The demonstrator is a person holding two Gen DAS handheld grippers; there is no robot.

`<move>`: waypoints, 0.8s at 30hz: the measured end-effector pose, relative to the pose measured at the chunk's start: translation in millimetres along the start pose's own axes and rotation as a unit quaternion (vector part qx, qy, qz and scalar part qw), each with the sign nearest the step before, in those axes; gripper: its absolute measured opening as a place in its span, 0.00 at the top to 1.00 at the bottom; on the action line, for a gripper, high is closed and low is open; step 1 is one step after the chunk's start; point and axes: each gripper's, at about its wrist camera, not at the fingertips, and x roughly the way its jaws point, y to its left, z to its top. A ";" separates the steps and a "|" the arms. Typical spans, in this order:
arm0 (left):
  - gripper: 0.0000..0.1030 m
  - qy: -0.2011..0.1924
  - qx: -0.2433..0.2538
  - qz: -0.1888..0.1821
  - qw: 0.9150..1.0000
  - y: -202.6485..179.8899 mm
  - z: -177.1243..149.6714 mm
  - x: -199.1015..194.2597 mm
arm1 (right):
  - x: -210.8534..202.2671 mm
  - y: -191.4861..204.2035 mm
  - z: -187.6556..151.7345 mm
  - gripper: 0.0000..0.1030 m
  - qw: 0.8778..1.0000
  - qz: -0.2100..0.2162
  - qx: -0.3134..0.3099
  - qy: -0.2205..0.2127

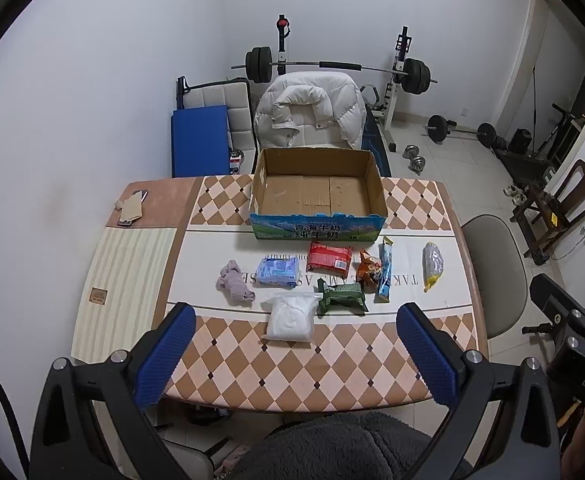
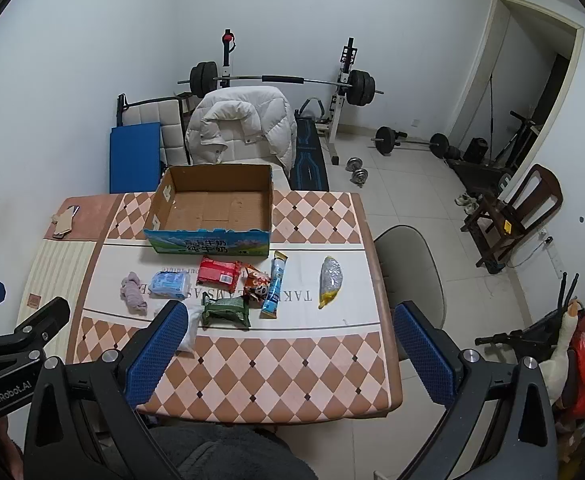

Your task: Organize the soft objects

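Observation:
An open, empty cardboard box [image 1: 318, 196] [image 2: 212, 208] stands at the table's far middle. In front of it lie a pink cloth [image 1: 234, 282] [image 2: 133, 293], a blue tissue pack [image 1: 277, 272] [image 2: 169, 285], a red pack [image 1: 329, 257] [image 2: 218, 272], an orange snack bag [image 1: 368, 270] [image 2: 257, 282], a blue stick pack [image 1: 385, 274] [image 2: 275, 289], a green pack [image 1: 342, 298] [image 2: 226, 309], a white bag [image 1: 290, 316] [image 2: 190, 330] and a clear bag with a yellow end [image 1: 432, 265] [image 2: 330, 280]. My left gripper [image 1: 296, 360] and right gripper [image 2: 288, 354] are open, empty, above the near table edge.
The table [image 1: 292, 380] has a checkered cloth. A small cardboard piece [image 1: 130, 210] lies at its far left. A chair with a white jacket [image 1: 310, 110] stands behind the box, a grey chair [image 1: 492, 272] at the right. Weights and a bench rack [image 1: 332, 68] fill the back.

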 end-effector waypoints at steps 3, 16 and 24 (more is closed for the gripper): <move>0.00 -0.011 0.000 0.004 1.000 1.1 4.0 -2.7 | 1.3 -0.2 2.4 0.00 1.000 0.002 0.000 0.002; 0.00 -0.020 -0.006 0.005 1.000 4.5 12.9 -4.0 | 0.4 -1.0 5.7 0.00 1.000 0.001 -0.004 -0.010; 0.00 -0.021 -0.005 0.004 1.000 4.5 13.1 -4.1 | 0.7 2.8 7.4 0.00 1.000 0.001 -0.008 -0.008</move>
